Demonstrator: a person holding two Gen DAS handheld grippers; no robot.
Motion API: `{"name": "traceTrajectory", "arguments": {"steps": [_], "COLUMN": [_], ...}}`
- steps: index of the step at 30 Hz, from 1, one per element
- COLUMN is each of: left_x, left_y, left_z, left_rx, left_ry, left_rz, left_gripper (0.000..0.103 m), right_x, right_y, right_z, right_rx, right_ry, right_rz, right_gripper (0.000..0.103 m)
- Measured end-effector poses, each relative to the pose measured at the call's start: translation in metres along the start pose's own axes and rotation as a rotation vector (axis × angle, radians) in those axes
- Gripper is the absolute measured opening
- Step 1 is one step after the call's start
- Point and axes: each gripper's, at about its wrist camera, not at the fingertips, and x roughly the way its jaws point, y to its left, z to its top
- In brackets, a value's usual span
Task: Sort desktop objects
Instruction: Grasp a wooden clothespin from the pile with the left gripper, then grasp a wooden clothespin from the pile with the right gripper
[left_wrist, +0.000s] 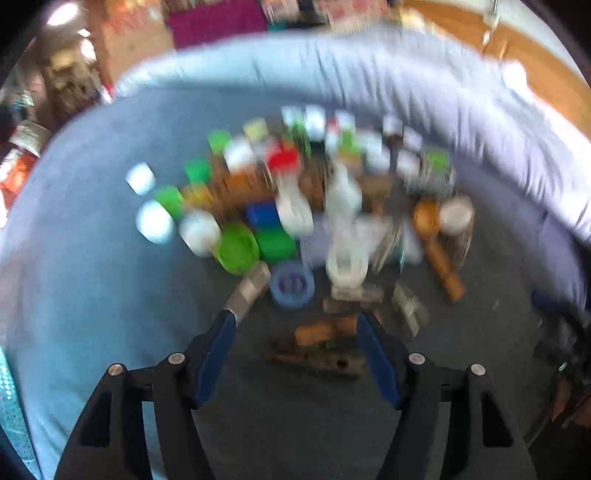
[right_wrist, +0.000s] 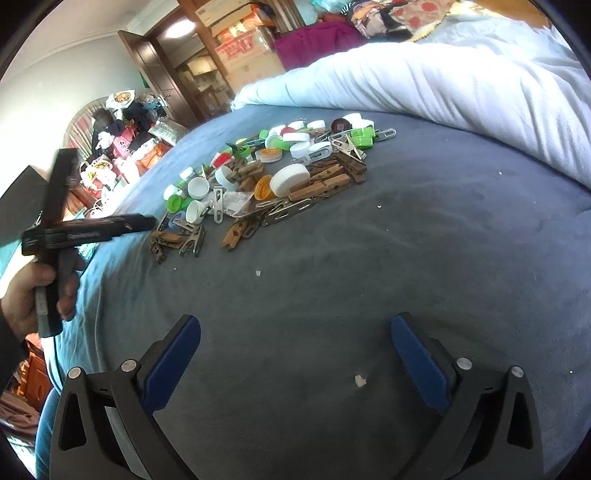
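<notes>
1. Task items: one mixed pile (right_wrist: 280, 173) of bottle caps, wooden clothespins and metal clips lies on the grey-blue bed cover (right_wrist: 406, 258), toward its far side, just short of the bunched white duvet (right_wrist: 424, 77). Caps (white, green, red, orange) cluster at the far and left side; wooden pegs (right_wrist: 325, 181) sit mid-pile; metal clips lie along the near edge. No separate groups are visible, so I judge sorting as not yet begun or barely begun.

2. Step in hand (judgement): approach to a first pick. The left wrist view is heavily motion-blurred and looks straight over the near edge of the pile.

3. Left gripper (left_wrist: 295, 321): fingers spread wide, nothing between the blue pads. A brown wooden peg (left_wrist: 321, 332) lies on the cover in the gap ahead of the tips; contact cannot be told through the blur. From the right wrist view the left tool (right_wrist: 88, 229) is held at the pile's left edge, just above the cover.

4. Right gripper (right_wrist: 295, 332): fingers spread wide, empty, over bare cover, well apart from the pile.

5. Next move calls for (judgement): pick one item category, lower the left fingers either side of a single peg at the near edge, close along its narrow width, and carry it to a clear patch of cover. Pegs overlap, so a neighbour may drag along.
</notes>
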Motion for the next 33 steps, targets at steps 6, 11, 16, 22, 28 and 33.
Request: {"name": "traceTrajectory", "arguments": {"steps": [6, 11, 16, 22, 28, 33], "left_x": [-0.04, -0.057, -0.05, -0.012, -0.019, -0.043], "left_y": [-0.031, -0.042, -0.059, -0.058, -0.066, -0.042], "left_z": [-0.032, -0.038, -0.03, -0.024, -0.034, -0.046], "left_rx": [0.094, 0.249, 0.431, 0.454, 0.428, 0.235], "left_ry": [-0.008, -0.034, -0.023, 0.059, 0.016, -0.074], "left_rz": [-0.336, -0.188, -0.18, -0.207, -0.191, -0.171], "left_gripper": [0.063, 0.063, 0.059, 0.026, 0.016, 0.016], "right_x": [0.0, 0.001, 0.002, 0.001, -0.003, -0.008], "right_y": [-0.001, 0.0, 0.0, 0.0, 0.003, 0.016], "right_z": [0.0, 0.0, 0.001, 0.0, 0.0, 0.007], "right_rx": [0.003, 0.0, -0.006, -0.007, -0.024, -0.064], "right_ry": [-0.003, -0.005, -0.003, -0.008, -0.022, -0.017], "right_rz": [0.006, 0.003, -0.001, 0.002, -0.008, 0.045], "right_gripper": [0.103, 0.103, 0.103, 0.103, 0.1, 0.049]}}
